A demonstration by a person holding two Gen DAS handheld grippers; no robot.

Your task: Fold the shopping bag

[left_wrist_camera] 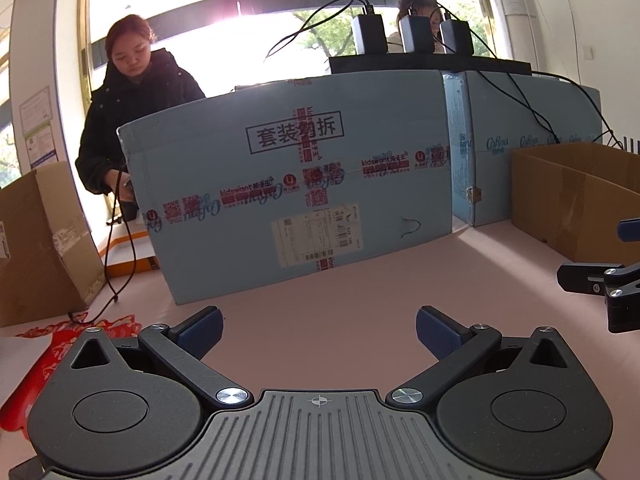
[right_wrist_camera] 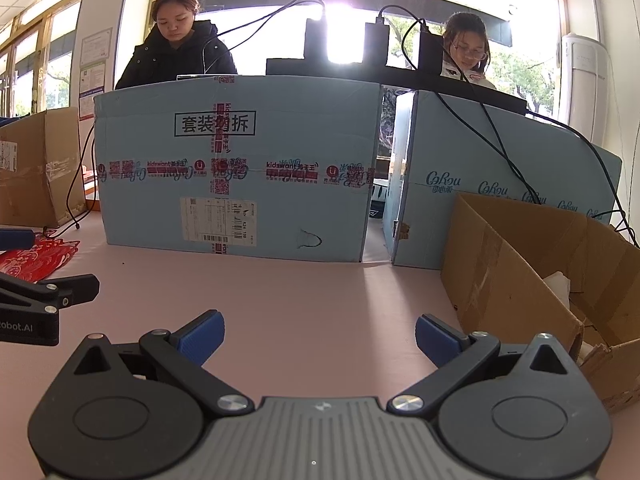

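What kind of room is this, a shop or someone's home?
Probably an office or workroom, not a home. Shipping cartons stand on a pink table: a big blue box with a courier label, and an open brown box. Chargers with cables sit on top, before large windows.

We read "套装勿拆" boxed in black on the large blue carton (right_wrist_camera: 236, 168), with "kidswant" repeated on its red tape and "K24 198" on its shipping label (right_wrist_camera: 218, 219). The neighbouring blue carton (right_wrist_camera: 500, 184) carries "Cokou" script; the left gripper (right_wrist_camera: 24, 320) shows "obot.AI".
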